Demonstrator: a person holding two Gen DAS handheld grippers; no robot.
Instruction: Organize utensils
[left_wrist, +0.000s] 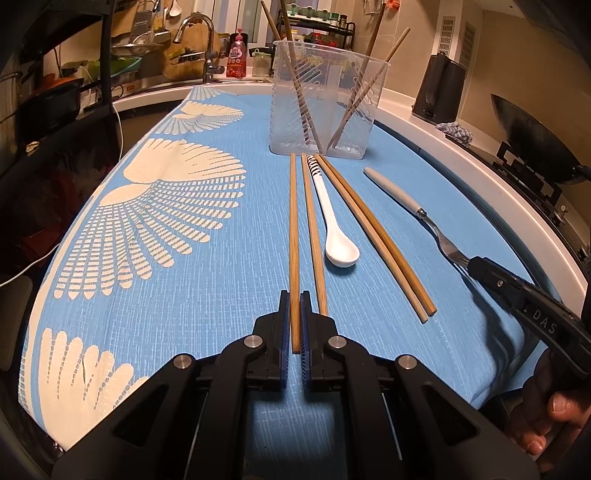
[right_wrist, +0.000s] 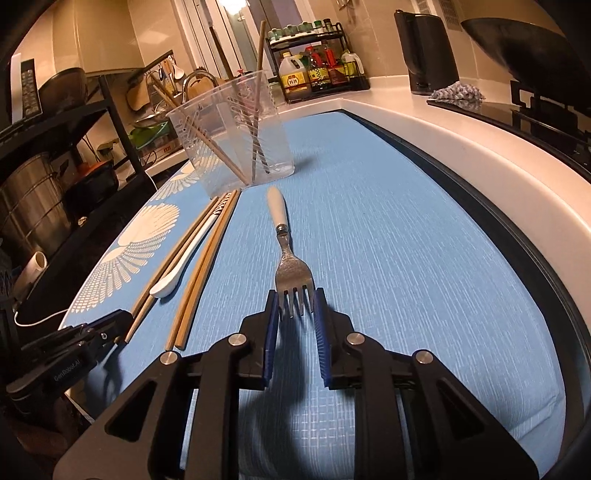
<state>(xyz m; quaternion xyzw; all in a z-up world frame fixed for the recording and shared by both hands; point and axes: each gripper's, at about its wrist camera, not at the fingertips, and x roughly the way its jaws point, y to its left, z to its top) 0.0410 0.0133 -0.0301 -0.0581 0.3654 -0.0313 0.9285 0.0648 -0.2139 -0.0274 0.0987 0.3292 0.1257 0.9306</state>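
Left claw (left_wrist: 294, 325) pinches one wooden chopstick (left_wrist: 294, 236) at its very end; our released right claw (right_wrist: 295, 314) straddles the steel fork (right_wrist: 291, 266), which might skid.

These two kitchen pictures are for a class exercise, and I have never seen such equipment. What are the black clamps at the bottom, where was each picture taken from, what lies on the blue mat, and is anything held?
Each black clamp is a hand-held gripper with two fingers; a person holds one in each hand. A camera on each looks forward along its fingers, so one picture comes from the left gripper and the other from the right gripper.

On the blue mat lie four chopsticks, a white spoon and a fork. Behind them stands a clear cup already holding chopsticks.

The left gripper is shut on one chopstick. The right gripper is open, its fingers either side of the fork's tines, not yet gripping.
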